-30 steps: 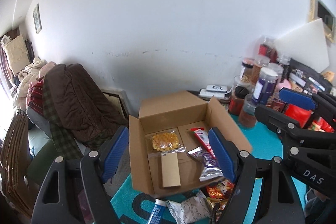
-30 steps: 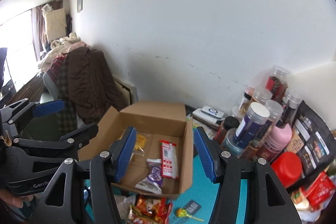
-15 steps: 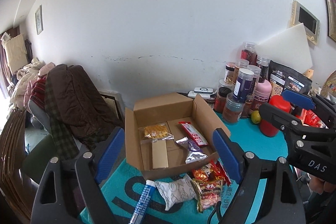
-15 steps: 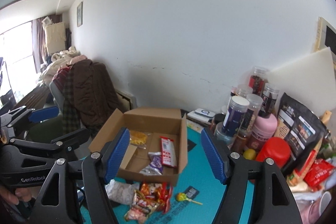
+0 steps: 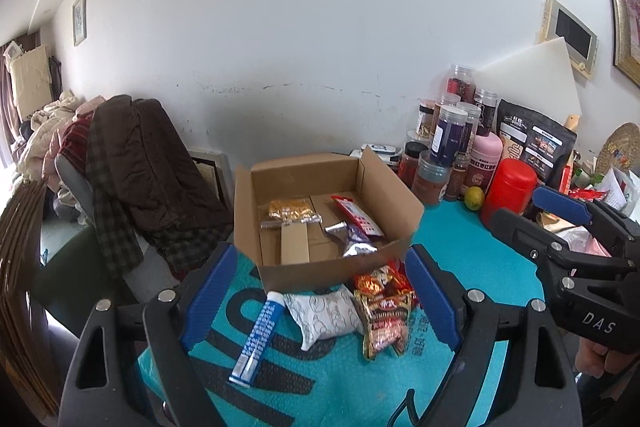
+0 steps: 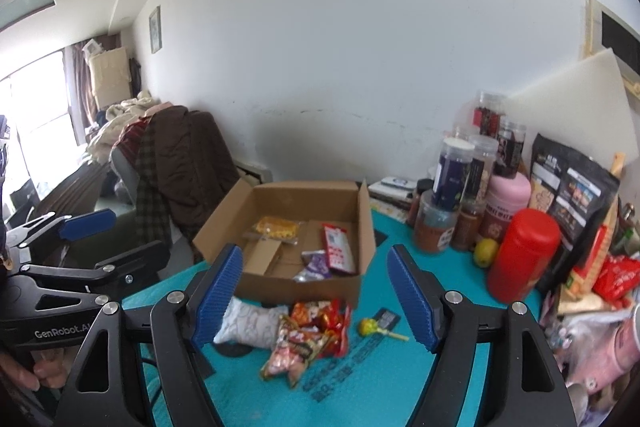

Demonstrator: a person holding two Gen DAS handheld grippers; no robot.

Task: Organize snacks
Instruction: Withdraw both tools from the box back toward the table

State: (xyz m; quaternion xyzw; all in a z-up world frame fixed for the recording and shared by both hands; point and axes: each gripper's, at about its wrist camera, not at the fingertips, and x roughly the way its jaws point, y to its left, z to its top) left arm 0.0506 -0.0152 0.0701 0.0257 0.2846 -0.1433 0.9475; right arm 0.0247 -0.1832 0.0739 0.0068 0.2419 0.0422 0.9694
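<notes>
Left wrist view: my left hand-held gripper (image 5: pixel 316 291) stands wide open with nothing between its pads. It has drawn back from the cardboard box (image 5: pixel 324 219); a second ago the box filled the gap between its fingers, now it sits further off on the teal tabletop (image 5: pixel 460 239). Inside the box lie a yellow snack bag (image 5: pixel 290 211), a red sachet (image 5: pixel 356 217) and a purple-silver wrapper (image 5: pixel 354 241). Loose in front of the box: a blue-and-white tube (image 5: pixel 258 337), a white patterned pouch (image 5: pixel 324 313) and red-gold candy packets (image 5: pixel 384 307).

Right wrist view: my right hand-held gripper (image 6: pixel 314 297) has just been opening and holds nothing; its jaws stand well apart. It too has pulled back from the box (image 6: pixel 296 227). The candy packets (image 6: pixel 312 335), the pouch (image 6: pixel 248 321) and a lollipop (image 6: pixel 372 329) lie on the tabletop just before the box.

Finding: both grippers are free, three snacks are boxed, and I judge the loose ones in front come next.
</notes>
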